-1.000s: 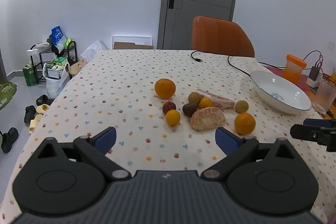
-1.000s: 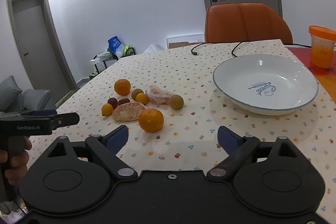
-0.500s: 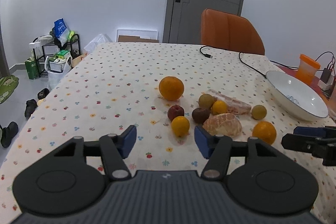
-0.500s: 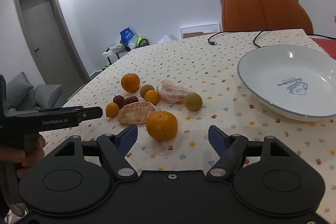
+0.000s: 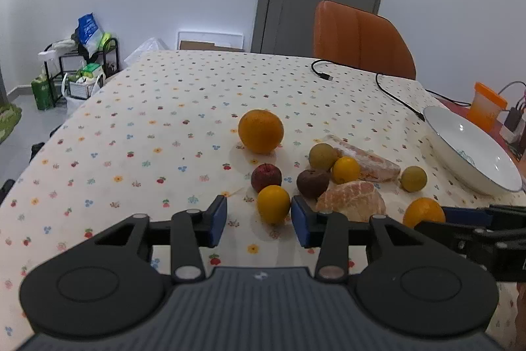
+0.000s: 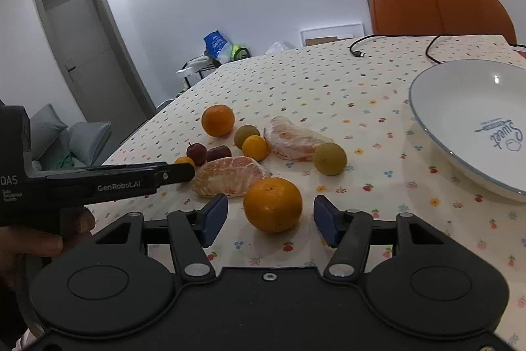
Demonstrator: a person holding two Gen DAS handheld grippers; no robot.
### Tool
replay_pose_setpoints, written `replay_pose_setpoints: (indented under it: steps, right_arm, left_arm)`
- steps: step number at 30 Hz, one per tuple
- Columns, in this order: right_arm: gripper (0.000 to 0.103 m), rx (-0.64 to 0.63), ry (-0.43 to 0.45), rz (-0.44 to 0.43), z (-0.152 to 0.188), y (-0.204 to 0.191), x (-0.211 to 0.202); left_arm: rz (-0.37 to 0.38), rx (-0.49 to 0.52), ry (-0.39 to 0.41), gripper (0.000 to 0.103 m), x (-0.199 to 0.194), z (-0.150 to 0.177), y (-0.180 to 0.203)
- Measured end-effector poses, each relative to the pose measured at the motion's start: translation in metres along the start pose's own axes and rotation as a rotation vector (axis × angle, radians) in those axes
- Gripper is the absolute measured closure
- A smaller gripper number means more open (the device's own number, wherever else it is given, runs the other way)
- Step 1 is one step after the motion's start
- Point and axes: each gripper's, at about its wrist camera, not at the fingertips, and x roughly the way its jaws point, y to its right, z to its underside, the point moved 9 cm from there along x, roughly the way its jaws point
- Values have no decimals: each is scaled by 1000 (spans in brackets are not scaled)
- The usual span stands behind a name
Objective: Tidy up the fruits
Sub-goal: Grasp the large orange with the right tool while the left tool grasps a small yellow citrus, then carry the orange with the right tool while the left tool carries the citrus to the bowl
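In the left wrist view, the left gripper (image 5: 259,220) has its fingers apart around a small yellow-orange citrus (image 5: 273,204) on the worktop (image 5: 164,120), narrower than half a second ago; the white bowl (image 5: 466,150) at right is empty. In the right wrist view, the right gripper (image 6: 269,219), fingers apart, brackets a larger orange (image 6: 273,204), now closer than before, beside peeled pomelo segments (image 6: 230,180).
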Motion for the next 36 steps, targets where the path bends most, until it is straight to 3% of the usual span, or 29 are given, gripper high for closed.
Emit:
replay_pose_setpoints:
  steps: [5, 19, 36]
  right_arm:
    - [65, -4, -3, -5, 2, -1, 4]
    - [66, 23, 103, 19, -6, 12, -39]
    - [67, 71, 215, 141, -10, 63, -102]
  left_arm:
    - [4, -13, 5, 82, 1, -1, -1]
    - [24, 9, 73, 82, -30, -10, 14]
    - [154, 95, 131, 82, -35, -29, 93]
